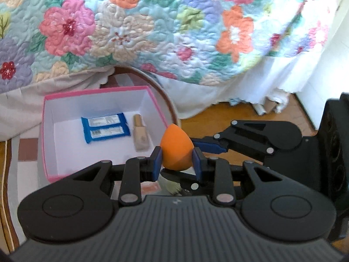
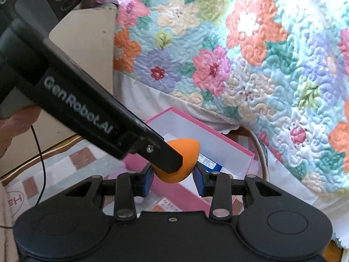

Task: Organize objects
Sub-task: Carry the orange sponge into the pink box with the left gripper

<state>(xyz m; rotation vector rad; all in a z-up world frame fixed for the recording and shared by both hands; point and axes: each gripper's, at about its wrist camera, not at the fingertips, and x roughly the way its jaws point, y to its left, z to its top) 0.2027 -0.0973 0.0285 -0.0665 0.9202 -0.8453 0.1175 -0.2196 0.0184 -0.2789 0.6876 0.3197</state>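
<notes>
The orange sponge [image 1: 176, 150] sat at the centre of both views, lifted above the near right corner of the pink box [image 1: 49, 131] and not yet inside it. In the left wrist view, the left gripper [image 1: 177, 163] had its two blue pads pressed against the sponge's flanks, a narrow grip closed on it. The right gripper [image 1: 207, 146] reached in from the right of the frame, its blue finger tips at the sponge's far side.

In the right wrist view the sponge lay between the right gripper's pads [image 2: 199, 181], which stood about a sponge-width apart. One finger of the left gripper crossed in front from the upper left and hid the contact. Whether the right claw was actually squeezing or only framing the sponge could not be told.

Some of the sorting looked done. Two blue packets [image 1: 105, 128] lay flat side by side on the white floor of the box, with a beige bottle [image 1: 139, 133] lying just beside them toward the right. What was left, by my reading, was the sponge itself, either passed between the claws or lowered into the free space at the front of the box. A pale brush tuft [image 1: 172, 185], half hidden under the left gripper at the lower centre, probably remained too. The floral quilt [image 1: 152, 21] filled the upper part of both frames.
</notes>
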